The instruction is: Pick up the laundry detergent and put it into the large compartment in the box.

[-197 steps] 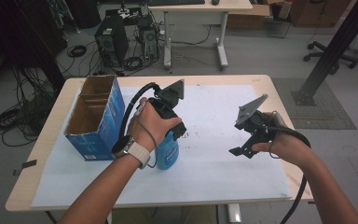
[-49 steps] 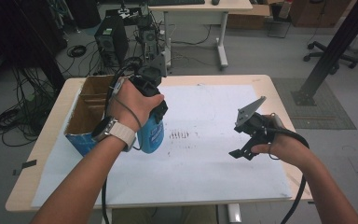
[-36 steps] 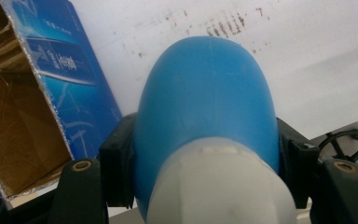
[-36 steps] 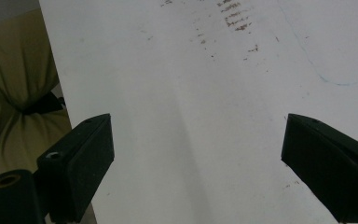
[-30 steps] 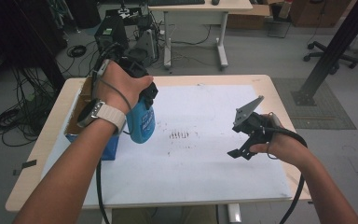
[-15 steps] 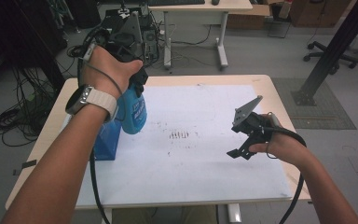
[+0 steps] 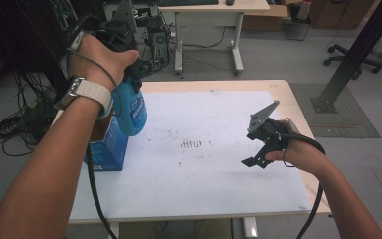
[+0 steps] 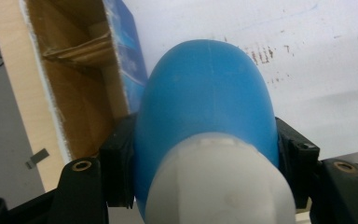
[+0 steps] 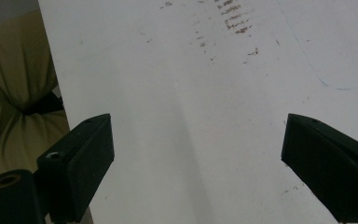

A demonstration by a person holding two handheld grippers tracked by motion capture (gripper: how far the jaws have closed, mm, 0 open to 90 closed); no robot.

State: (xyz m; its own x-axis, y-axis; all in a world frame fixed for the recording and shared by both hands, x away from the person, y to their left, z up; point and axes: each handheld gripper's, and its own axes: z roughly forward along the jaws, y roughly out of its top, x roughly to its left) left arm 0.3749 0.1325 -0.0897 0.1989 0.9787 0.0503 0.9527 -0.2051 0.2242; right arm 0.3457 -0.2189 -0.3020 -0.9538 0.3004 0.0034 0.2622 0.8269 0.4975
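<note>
Nearest the person, the right gripper just hangs low over the white sheet on the table, jaws spread wide with nothing between them — in the right gripper view it's bare paper with a few brownish smudges.

Further in, the left gripper is raised well off the table with its jaws clamped on the neck of a blue bottle that has a white cap end. The bottle hangs in the air beside the open cardboard box with blue sides, which stands at the table's left edge. In the left gripper view the bottle sits squeezed between the two black pads, and the box's open top is below and off to one side, not right under it.

My read: the pick-up is done and the carry is mostly there. What's left is lining the bottle up over the opening, lowering it in and letting go — the box looks empty as far as I can see.
</note>
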